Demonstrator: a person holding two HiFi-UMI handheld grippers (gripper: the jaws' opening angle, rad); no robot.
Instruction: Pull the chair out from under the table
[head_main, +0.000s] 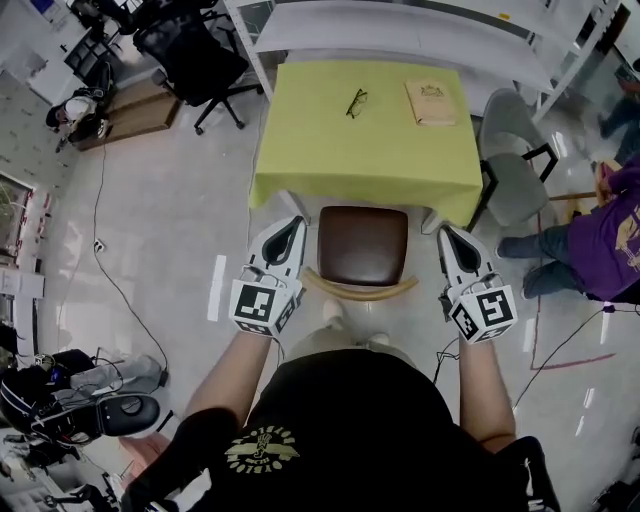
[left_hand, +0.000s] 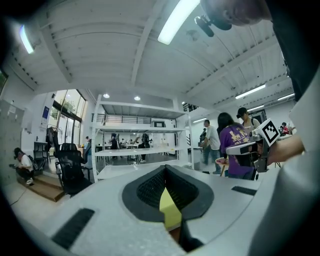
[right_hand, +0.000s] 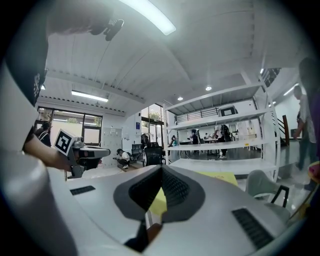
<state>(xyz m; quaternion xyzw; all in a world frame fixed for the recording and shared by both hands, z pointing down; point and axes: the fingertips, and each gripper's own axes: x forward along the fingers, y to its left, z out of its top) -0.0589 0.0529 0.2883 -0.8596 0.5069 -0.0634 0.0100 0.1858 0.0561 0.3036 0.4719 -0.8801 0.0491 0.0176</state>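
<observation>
Chair (head_main: 362, 245) partly under table (head_main: 320, 140), between left gripper (head_main: 292, 225) and right gripper (head_main: 448, 235), jaws of each together, empty.

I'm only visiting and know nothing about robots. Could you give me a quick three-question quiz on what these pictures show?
1. True or false: the left gripper or the right gripper is clamped on the chair.
2. On the table, which lies farther right in the head view: A glasses, B book?
3. Fill in: both grippers' jaws are ____.
Key: 1 false; 2 B; 3 shut.
</observation>
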